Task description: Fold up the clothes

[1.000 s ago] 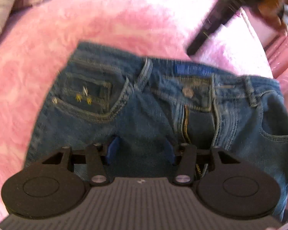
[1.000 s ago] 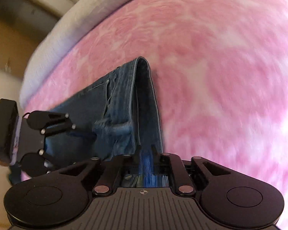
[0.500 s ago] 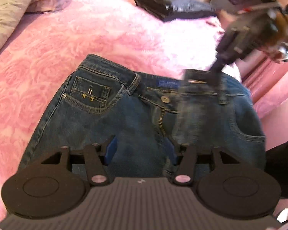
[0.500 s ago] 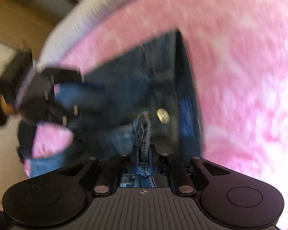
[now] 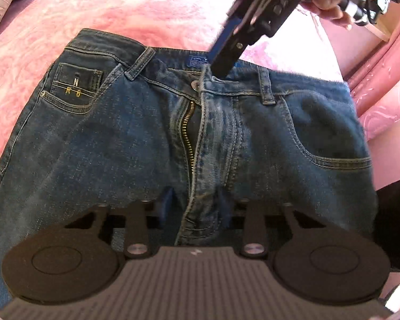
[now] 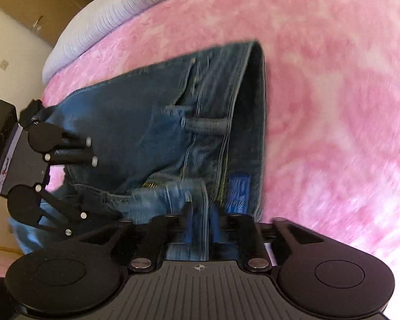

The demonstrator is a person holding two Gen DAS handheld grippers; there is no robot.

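Note:
Dark blue jeans [image 5: 125, 144] lie front up on the pink blanket [image 5: 152, 8], fly unzipped and brass zipper [image 5: 188, 130] showing. My left gripper [image 5: 197, 205] points down at the crotch. Its jaws are closing, with the fly seam between the blue pads and a gap still on the left side. My right gripper [image 6: 202, 221] sits at the waistband [image 6: 242, 122] beside the blue label [image 6: 238, 194]. Its jaws are opening, and a strip of waistband stands loose between the pads. In the left wrist view the right gripper [image 5: 222, 66] comes down from the upper right onto the button.
The fluffy pink blanket [image 6: 333, 93] runs far and right of the jeans. A pale ribbed pillow [image 6: 98, 26] lies at its far edge. A person's hand [image 5: 330, 2] holds the right tool. A pink bed skirt [image 5: 381, 101] drops away on the right. The left tool's black body [image 6: 26, 170] sits at the left.
The right gripper brought the waistband flap across and down, and its jaws have come apart from the denim. The left gripper slid over to the fly and its fingers have narrowed.

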